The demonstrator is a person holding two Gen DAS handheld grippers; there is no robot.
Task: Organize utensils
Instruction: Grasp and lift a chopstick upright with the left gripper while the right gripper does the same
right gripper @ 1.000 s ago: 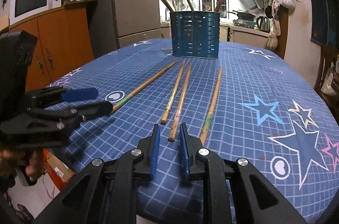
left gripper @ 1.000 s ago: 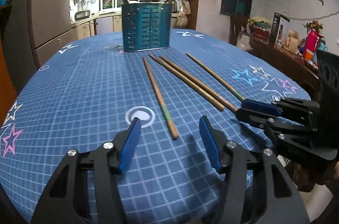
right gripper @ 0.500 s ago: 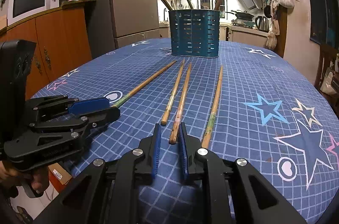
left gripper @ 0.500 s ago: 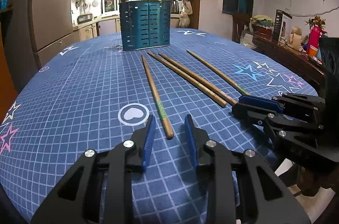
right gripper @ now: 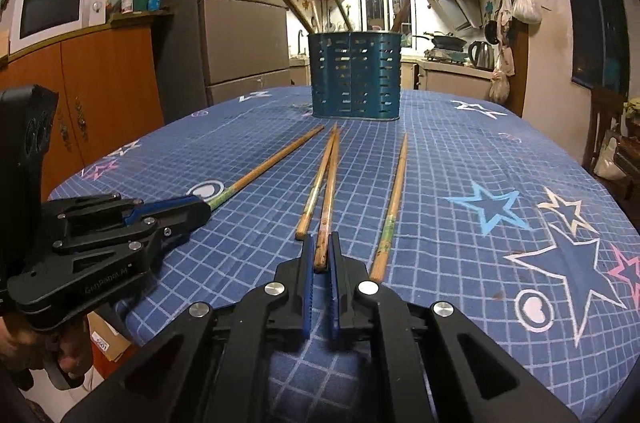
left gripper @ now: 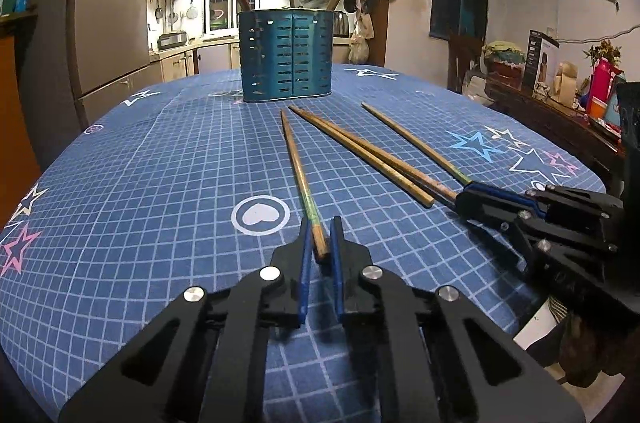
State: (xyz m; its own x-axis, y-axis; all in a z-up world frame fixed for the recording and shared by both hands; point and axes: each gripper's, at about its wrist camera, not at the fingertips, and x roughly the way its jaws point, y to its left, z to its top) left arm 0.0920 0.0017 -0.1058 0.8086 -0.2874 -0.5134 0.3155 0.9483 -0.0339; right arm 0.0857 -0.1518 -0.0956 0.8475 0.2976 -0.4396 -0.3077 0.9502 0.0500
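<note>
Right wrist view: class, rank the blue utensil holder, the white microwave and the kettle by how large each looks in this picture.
1. Blue utensil holder: largest.
2. White microwave: close behind, though it stands farther off, so true size is unsure.
3. Kettle: clearly smallest, and farthest back.

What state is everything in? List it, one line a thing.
left gripper: shut on the near end of the leftmost chopstick.
right gripper: shut on the near end of the third chopstick.
leftmost chopstick: lying flat, gripped.
second chopstick: lying flat, loose.
third chopstick: lying flat, gripped.
rightmost chopstick: lying flat, loose.
utensil holder: upright, utensils standing in it.
</note>
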